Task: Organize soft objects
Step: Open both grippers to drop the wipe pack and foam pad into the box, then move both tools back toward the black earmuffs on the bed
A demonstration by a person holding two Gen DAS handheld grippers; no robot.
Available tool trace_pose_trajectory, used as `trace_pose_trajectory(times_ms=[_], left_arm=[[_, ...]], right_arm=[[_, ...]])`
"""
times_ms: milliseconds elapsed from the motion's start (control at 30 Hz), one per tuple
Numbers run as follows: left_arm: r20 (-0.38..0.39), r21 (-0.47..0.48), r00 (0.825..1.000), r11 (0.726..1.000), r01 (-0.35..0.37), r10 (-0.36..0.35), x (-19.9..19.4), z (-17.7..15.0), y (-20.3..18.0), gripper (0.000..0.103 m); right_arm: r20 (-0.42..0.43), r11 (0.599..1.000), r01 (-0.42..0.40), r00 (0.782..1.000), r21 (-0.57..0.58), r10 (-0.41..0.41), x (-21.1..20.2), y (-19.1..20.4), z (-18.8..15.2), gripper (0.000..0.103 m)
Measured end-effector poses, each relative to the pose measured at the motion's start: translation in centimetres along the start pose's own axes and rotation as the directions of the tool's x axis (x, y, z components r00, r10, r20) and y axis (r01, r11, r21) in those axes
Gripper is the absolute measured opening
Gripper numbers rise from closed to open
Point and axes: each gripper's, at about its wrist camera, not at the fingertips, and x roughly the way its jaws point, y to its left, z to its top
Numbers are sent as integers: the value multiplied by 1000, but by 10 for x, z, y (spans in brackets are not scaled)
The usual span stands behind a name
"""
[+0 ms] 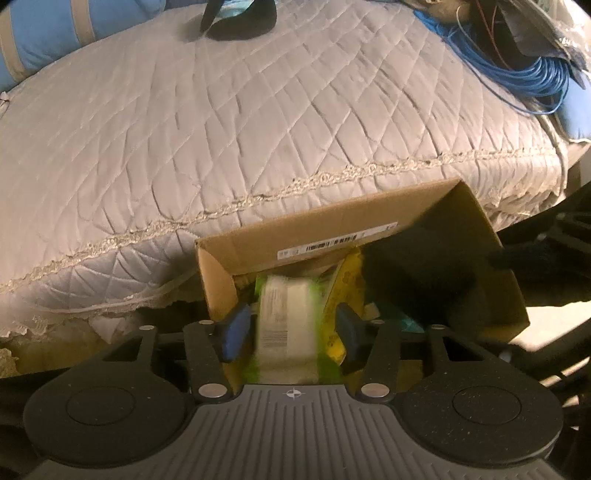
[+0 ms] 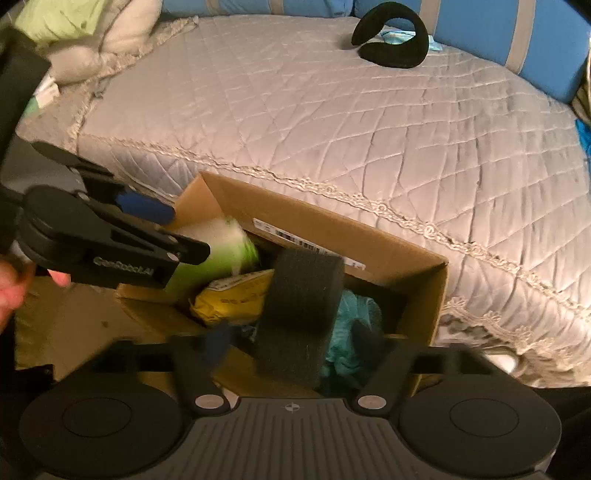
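Note:
A cardboard box (image 1: 491, 236) (image 2: 428, 291) stands on the floor against the bed. My left gripper (image 1: 291, 332) is open over the box; a green and white soft pack (image 1: 286, 325) sits blurred between its blue pads, apart from both. In the right wrist view the left gripper (image 2: 162, 229) shows with that pack (image 2: 218, 247). My right gripper (image 2: 291, 339) is open around a dark grey foam block (image 2: 299, 317), which stands over the box, with gaps on each side. A yellow pack (image 2: 229, 295) and teal cloth (image 2: 351, 332) lie inside. A black neck pillow (image 2: 391, 40) lies on the bed.
The bed has a grey quilted cover (image 1: 258, 129). Blue pillows (image 2: 480, 29) line its far side. A coil of blue cable (image 1: 532, 74) lies at one corner. A green and white bundle (image 2: 74, 29) sits at another corner.

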Motion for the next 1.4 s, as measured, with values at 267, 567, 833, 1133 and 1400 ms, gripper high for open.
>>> trace_pose_trajectory(times_ms=[267, 567, 833, 1133, 1400], left_arm=[[19, -19, 1000, 1000, -17, 17, -2, 1, 3, 72], [34, -27, 999, 999, -35, 36, -4, 2, 3, 72], [44, -34, 998, 998, -48, 49, -6, 2, 3, 72], [63, -47, 996, 997, -59, 62, -10, 5, 4, 72], [97, -19, 988, 993, -117, 118, -13, 8, 1, 72]], right_arm=[[7, 1000, 26, 1000, -5, -26, 0, 1, 2, 100], [14, 998, 59, 998, 27, -60, 0, -3, 3, 103], [24, 995, 76, 997, 64, -77, -1, -10, 5, 103], [65, 992, 76, 994, 100, -83, -6, -20, 14, 103], [132, 986, 129, 981, 104, -143, -12, -29, 23, 103]])
